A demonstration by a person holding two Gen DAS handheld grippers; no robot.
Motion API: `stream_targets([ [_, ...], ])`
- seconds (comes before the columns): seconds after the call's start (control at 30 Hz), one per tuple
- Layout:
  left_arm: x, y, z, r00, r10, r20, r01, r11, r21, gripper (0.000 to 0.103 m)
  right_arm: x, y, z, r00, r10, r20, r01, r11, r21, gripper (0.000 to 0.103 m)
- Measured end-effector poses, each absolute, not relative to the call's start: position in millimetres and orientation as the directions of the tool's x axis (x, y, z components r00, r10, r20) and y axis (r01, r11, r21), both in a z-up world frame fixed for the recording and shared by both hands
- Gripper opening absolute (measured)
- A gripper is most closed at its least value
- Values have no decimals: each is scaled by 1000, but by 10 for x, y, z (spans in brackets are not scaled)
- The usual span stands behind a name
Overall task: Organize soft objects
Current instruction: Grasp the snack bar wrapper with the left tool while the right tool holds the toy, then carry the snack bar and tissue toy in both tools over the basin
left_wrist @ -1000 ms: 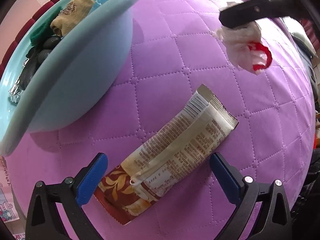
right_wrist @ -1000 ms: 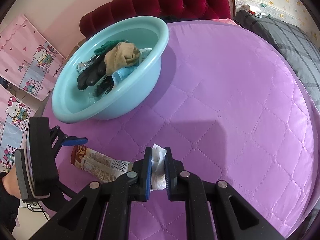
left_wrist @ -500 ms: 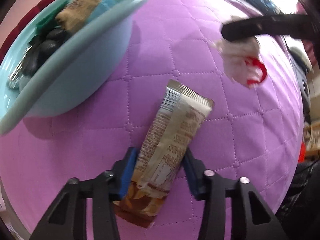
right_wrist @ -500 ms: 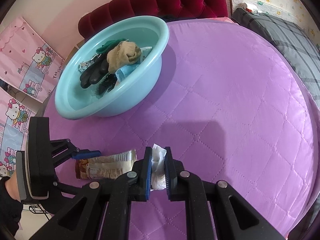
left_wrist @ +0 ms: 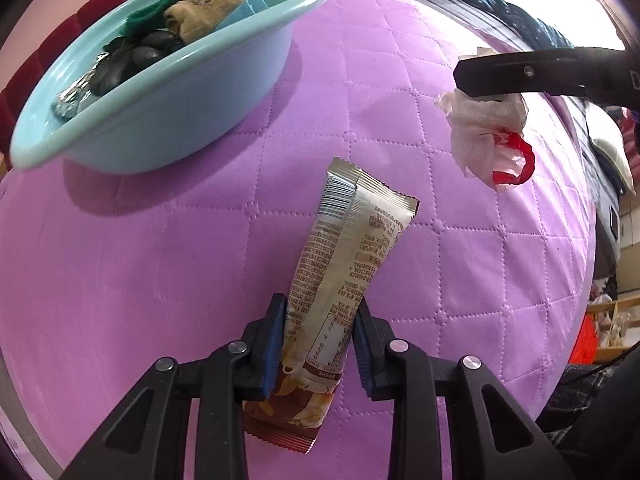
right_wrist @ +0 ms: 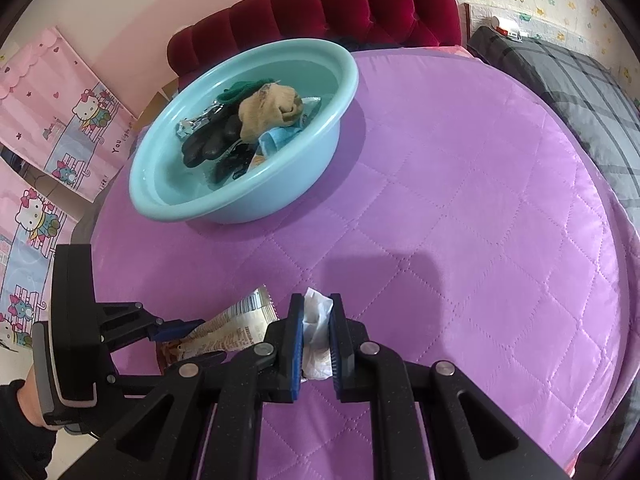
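My left gripper [left_wrist: 318,334] is shut on a long beige and brown snack packet [left_wrist: 344,264], held above the purple quilted bed [left_wrist: 160,280]; it also shows in the right wrist view [right_wrist: 236,324]. My right gripper [right_wrist: 316,340] is shut on a crumpled white plastic bag [right_wrist: 316,334] with red print, which hangs at the right of the left wrist view [left_wrist: 486,136]. A light blue basin [right_wrist: 288,184] on the bed holds a tan sock [right_wrist: 270,110], black gloves [right_wrist: 210,142], a green cloth and a foil wrapper.
A red padded headboard [right_wrist: 340,4] stands behind the basin. Pink cartoon curtains [right_wrist: 52,112] hang at the left. A grey plaid blanket [right_wrist: 568,76] lies at the bed's far right edge.
My left gripper has shut on the snack packet and lifted it off the bed, turning it upright. My right gripper has kept the white bag and barely moved.
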State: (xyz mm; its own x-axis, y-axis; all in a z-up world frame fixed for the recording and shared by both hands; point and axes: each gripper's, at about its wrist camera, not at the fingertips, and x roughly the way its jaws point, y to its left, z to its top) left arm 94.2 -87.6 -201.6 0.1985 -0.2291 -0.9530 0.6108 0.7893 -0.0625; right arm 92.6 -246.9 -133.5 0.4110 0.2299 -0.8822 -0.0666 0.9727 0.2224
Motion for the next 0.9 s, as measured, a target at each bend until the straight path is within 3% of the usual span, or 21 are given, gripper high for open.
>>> stream_targets([
  [0.57, 599, -514, -1798, 284, -264, -922, 509, 856, -88, 34, 744, -2210, -1135, 435, 212, -875, -113, 977, 180, 10],
  [0.9, 532, -251, -1338, 345, -291, -893, 442, 889, -119, 34, 694, -2086, -967, 456, 204, -866, -136, 978, 159, 11],
])
